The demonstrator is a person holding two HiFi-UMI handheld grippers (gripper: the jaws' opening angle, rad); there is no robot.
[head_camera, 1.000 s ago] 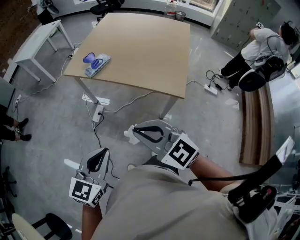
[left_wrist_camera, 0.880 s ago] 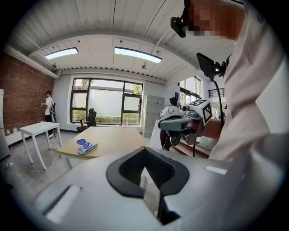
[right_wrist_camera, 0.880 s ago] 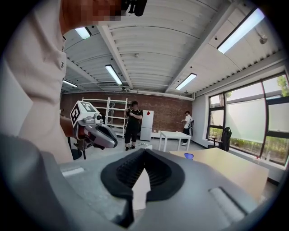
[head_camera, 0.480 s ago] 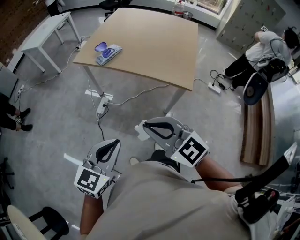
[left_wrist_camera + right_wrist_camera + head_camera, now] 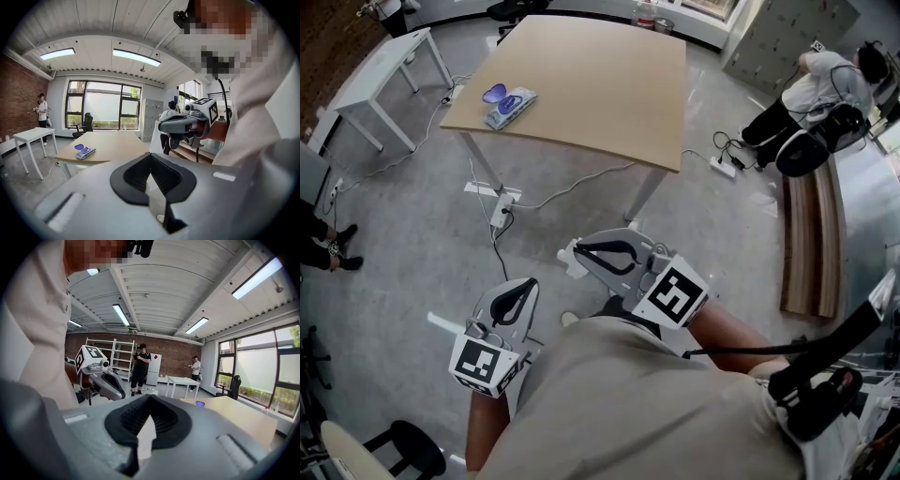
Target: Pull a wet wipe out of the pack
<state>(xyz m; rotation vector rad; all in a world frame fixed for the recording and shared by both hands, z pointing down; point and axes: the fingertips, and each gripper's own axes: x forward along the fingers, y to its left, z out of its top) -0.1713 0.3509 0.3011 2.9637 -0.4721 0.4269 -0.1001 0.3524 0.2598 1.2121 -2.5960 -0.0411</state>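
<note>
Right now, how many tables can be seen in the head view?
2. A large wooden table bears the wet wipe pack near its left edge; a small white table stands to its left. Others may be hidden.

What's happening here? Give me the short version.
A person stands back from the wooden table, holding both tools close to the body. The left tool and the right tool are shut and empty. The wet wipe pack lies near the table's left edge, its purple lid apparently flipped open, and neither tool is near it.
</note>
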